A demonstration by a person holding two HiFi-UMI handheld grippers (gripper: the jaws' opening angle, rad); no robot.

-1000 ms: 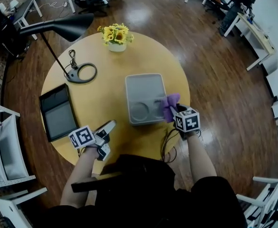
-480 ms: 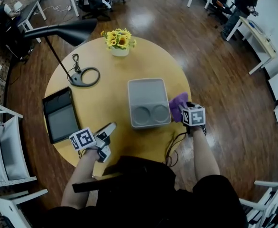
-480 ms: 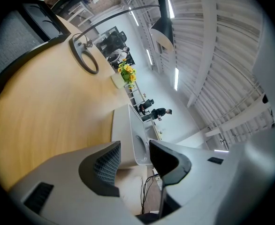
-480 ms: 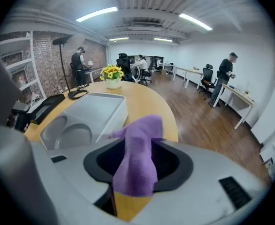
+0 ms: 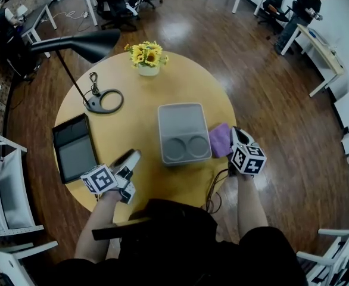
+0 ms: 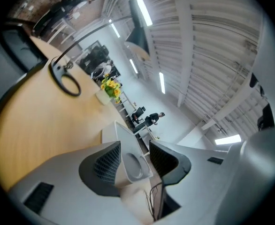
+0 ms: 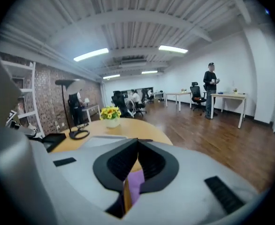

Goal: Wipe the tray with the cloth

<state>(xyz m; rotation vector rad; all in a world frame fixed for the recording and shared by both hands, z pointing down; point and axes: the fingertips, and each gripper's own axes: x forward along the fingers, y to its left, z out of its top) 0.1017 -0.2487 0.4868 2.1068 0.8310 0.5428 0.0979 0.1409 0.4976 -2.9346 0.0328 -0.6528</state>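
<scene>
Two handheld grippers hover at the near edge of a round wooden table [image 5: 133, 100]. The left gripper [image 5: 131, 173], rolled sideways, has its jaws spread wide on nothing. The right gripper [image 5: 237, 134], tilted down, is closed and empty, just beside one purple cloth [image 5: 220, 139]. The cloth lies flat along the right rim of one grey tray [image 5: 182, 121] with two round recesses. Beyond are one tablet [image 5: 74, 148], one black lamp [image 5: 85, 42] and one pot of yellow flowers [image 5: 146, 55].

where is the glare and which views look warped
Head view: pale glare on the wood floor beyond the table, fisheye curving the room. Left gripper view: strongly tilted, ceiling lights blown out. Right gripper view: dark corners, straight lines bowed.
</scene>
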